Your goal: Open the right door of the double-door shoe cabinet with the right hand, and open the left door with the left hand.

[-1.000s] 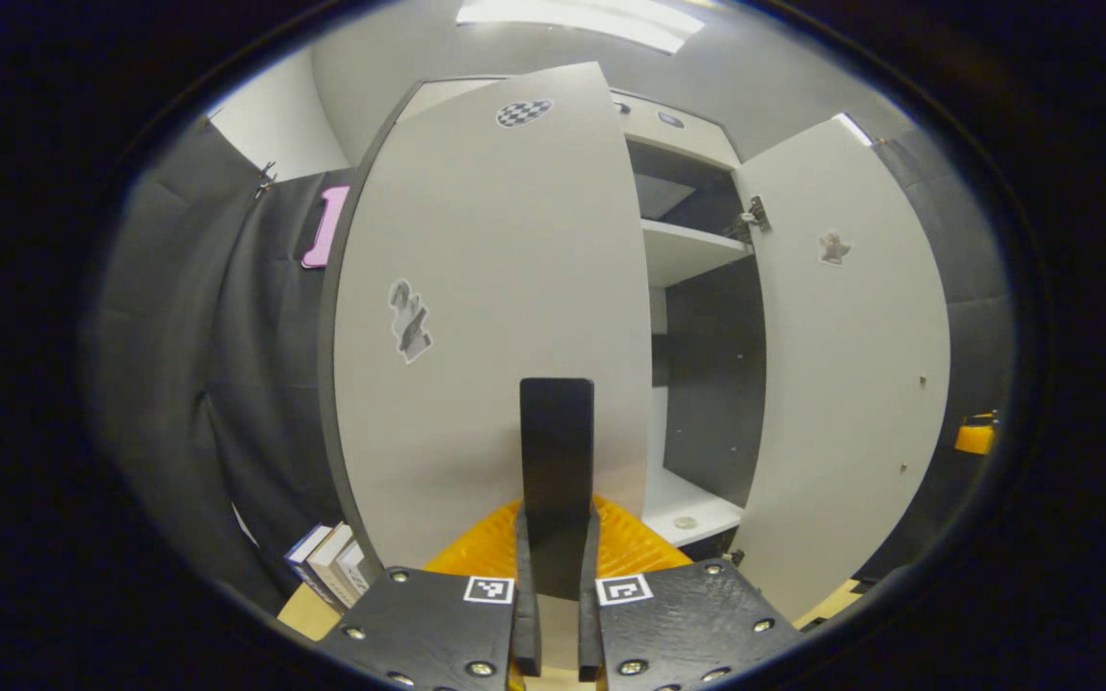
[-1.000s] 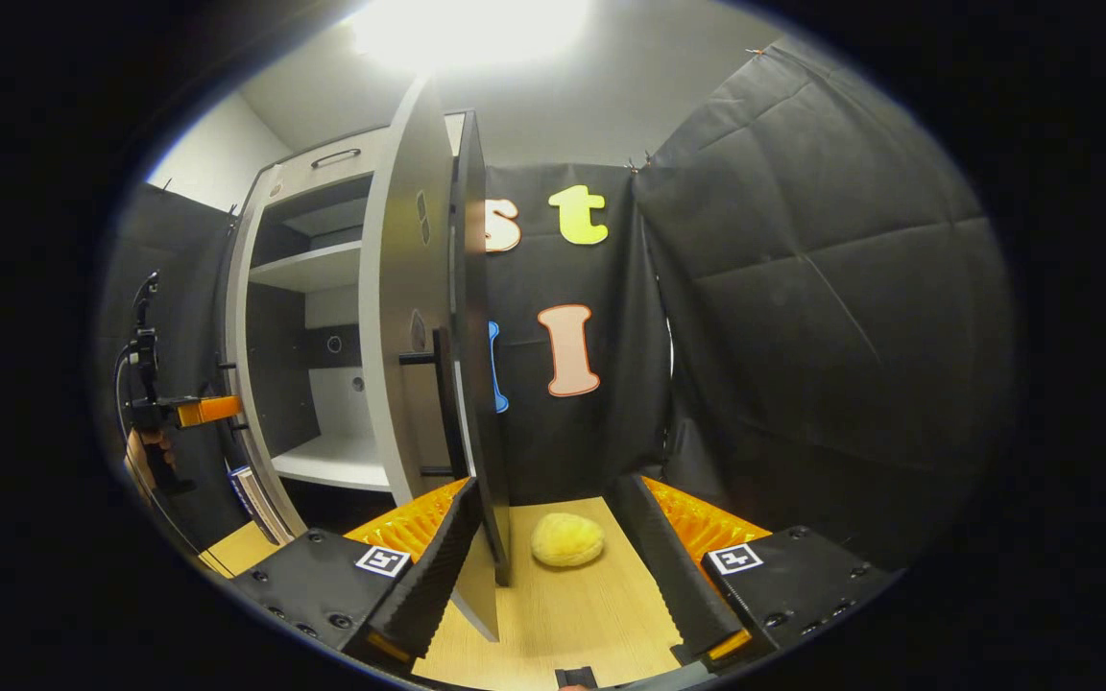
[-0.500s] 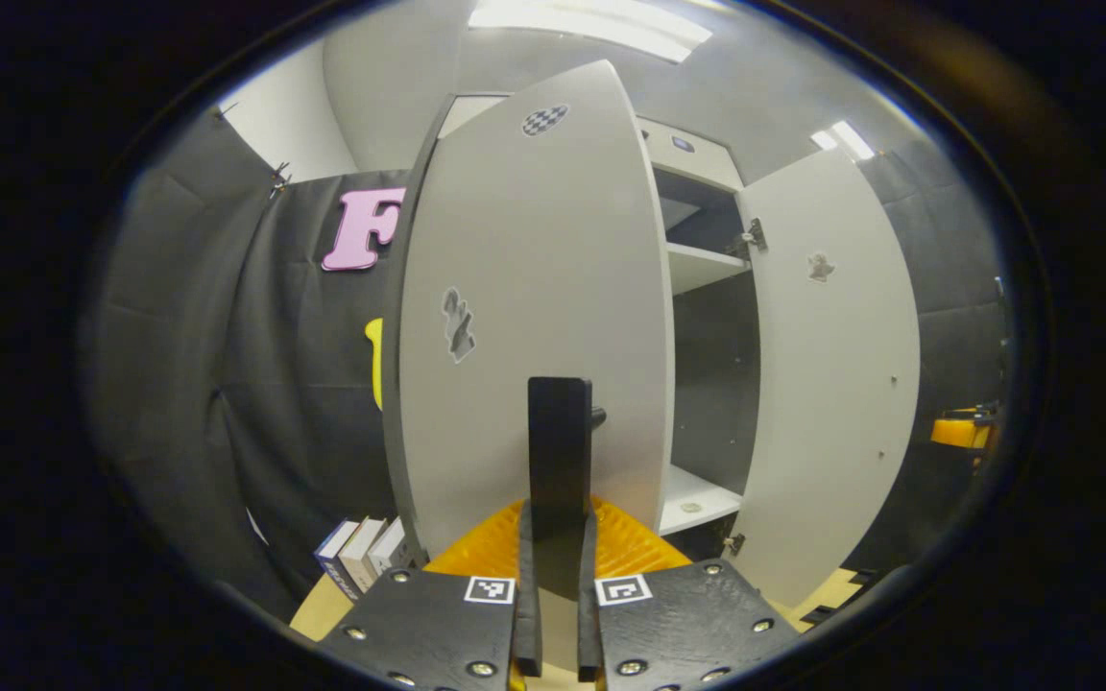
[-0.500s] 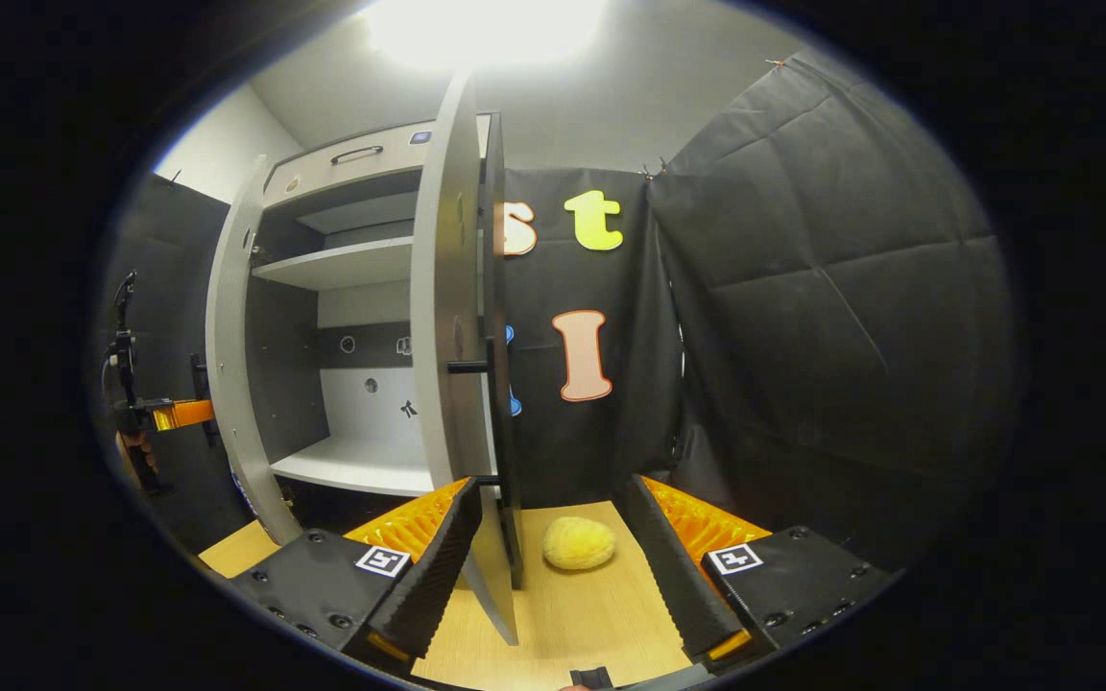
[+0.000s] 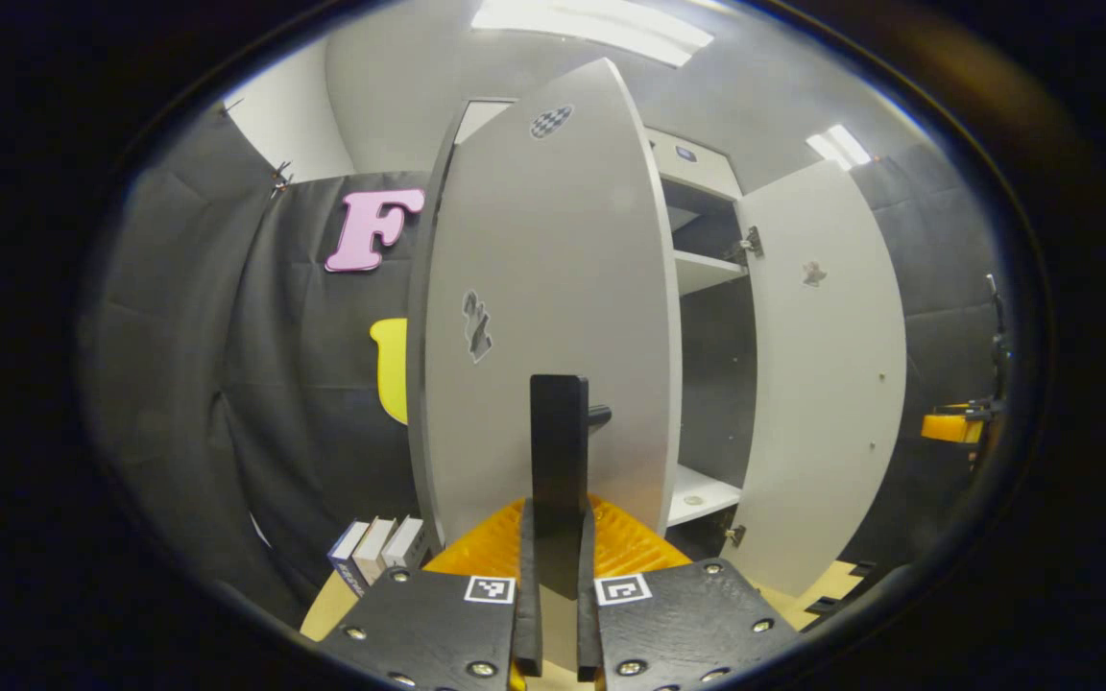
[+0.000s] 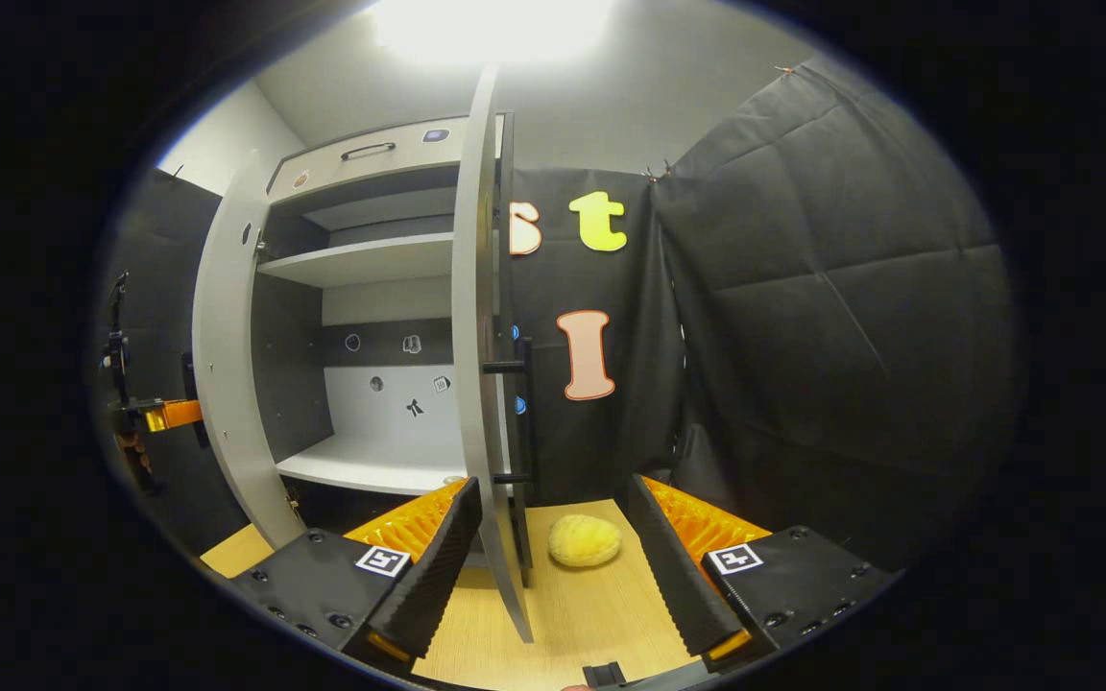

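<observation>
My left tongs [image 5: 553, 624] are pinching the black handle [image 5: 559, 470] of the left door [image 5: 534, 317], both fingers pressed on it. My right tongs [image 6: 553, 566] are spread wide; the edge of the right door [image 6: 488, 384] stands between the two fingers, but I cannot tell if any finger touches it. Its handle [image 6: 522, 413] is just beyond the left finger.

I judge both doors are nearly full open, and the shelves [image 6: 361, 264] of the shoe cabinet [image 6: 371, 163] are in plain sight between them. To finish well, I should swing the left door along its own arc around the hinge, not pull straight, and keep the grip firm but not twisting the handle.

Some books [image 5: 380, 547] stand on the table [image 6: 572, 614] near the left door's low edge, so the door may meet them. On the right, a yellow round thing [image 6: 585, 540] lies just beside the right door's low corner. The black cloth wall [image 6: 803, 317] is near behind both doors, so little room remains.
</observation>
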{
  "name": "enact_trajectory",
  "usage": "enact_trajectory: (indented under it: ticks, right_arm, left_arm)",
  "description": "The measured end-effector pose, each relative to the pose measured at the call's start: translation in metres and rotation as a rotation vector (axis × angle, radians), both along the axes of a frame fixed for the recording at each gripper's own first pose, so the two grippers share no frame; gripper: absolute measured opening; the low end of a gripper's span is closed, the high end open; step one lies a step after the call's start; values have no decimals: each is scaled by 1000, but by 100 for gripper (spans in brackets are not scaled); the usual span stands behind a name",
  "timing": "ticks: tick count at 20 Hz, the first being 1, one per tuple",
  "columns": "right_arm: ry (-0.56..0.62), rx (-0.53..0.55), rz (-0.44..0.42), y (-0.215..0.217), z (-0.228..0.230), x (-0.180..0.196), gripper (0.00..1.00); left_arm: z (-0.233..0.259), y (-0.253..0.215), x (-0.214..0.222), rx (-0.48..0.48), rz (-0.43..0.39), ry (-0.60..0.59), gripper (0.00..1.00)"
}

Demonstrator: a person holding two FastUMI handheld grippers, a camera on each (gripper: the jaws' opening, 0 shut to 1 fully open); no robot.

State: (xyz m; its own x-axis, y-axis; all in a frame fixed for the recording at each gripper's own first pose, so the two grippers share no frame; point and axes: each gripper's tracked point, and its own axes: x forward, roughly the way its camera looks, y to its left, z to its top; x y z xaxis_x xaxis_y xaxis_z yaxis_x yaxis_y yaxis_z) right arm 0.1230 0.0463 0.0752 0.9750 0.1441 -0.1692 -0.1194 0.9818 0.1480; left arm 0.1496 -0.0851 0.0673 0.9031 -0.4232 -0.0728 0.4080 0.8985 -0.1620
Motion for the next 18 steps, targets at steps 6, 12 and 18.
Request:
enact_trajectory:
  ticks: [6,12,18]
  right_arm:
    - [3,-26,10,20,2,-9,97]
    - [-13,-53,3,48,9,-21,96]
    - [-4,-70,-10,74,16,-36,97]
  left_arm:
    - [-5,31,-5,-2,6,-2,15]
    - [-21,98,-2,15,87,18,15]
    - [-19,129,2,-18,74,-13,2]
